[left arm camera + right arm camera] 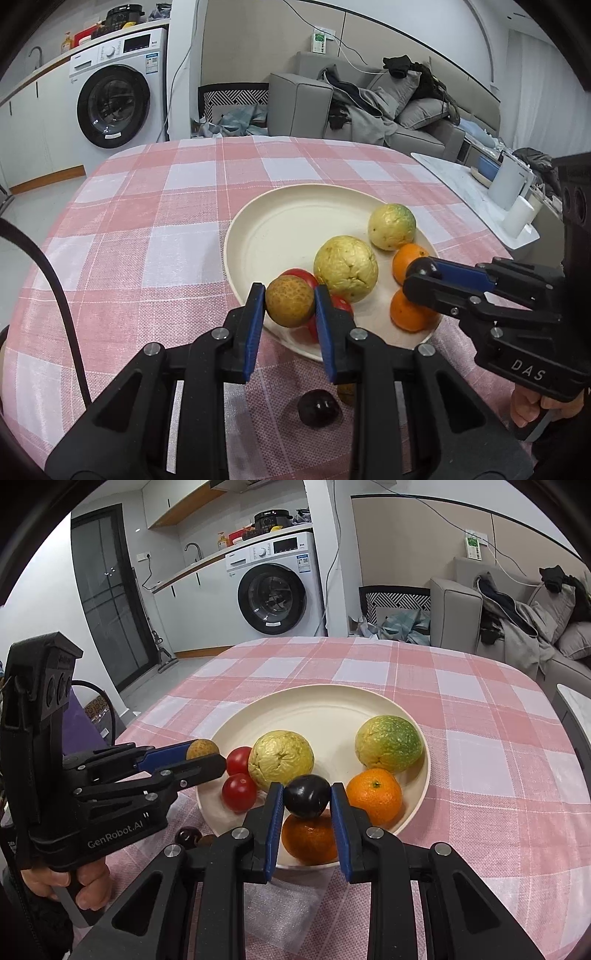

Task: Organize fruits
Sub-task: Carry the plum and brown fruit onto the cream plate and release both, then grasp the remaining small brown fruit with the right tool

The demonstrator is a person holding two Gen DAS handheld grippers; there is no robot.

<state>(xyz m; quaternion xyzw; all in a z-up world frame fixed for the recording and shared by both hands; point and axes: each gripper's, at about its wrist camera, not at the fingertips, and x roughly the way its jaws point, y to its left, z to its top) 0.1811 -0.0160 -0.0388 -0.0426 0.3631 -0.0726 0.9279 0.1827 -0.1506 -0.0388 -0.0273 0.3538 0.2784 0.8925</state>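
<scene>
My left claw [290, 301] grips a brown longan [289, 301]; my right claw [306, 797] grips a dark plum [306, 796]. Both hang over the near rim of the cream plate [314, 716], tomatoes [239, 792] and tangerines [374, 795] beneath.

A table under a pink-and-white checked cloth [461, 709] carried a cream plate [317, 716], which lay ahead of both pairs of jaws. On the cloth below the left jaws sat a dark round fruit [318, 408], with a small brownish fruit [346, 394] just beside it.
</scene>
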